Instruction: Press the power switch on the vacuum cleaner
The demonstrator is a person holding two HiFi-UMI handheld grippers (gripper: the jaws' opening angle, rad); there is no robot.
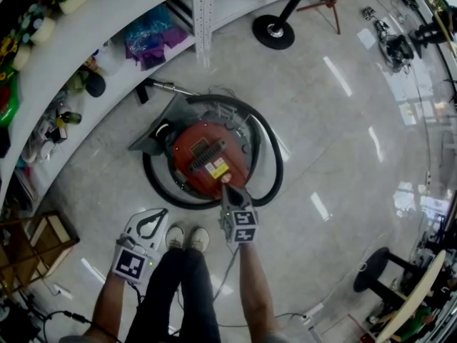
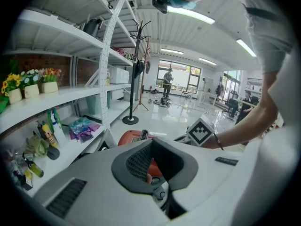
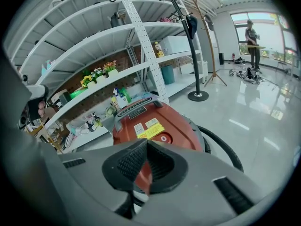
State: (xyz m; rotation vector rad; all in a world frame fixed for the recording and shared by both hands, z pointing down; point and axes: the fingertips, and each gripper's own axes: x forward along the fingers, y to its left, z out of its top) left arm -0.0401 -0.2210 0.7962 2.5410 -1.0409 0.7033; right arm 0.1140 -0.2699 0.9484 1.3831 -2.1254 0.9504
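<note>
red vacuum cleaner (image 1: pixel 203 152) stands on the floor. right gripper (image 3: pixel 146 147), jaws clenched empty, is just before its round power switch (image 3: pixel 163 138); the press seems not made yet. left gripper (image 1: pixel 148 224), clenched too, hangs aside.

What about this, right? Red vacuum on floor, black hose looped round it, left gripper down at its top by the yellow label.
One slip: it is the right gripper down at the vacuum top by the yellow label; the left gripper hangs back by the shoes. The head view shows it. The floor and the looped black hose are right.
</note>
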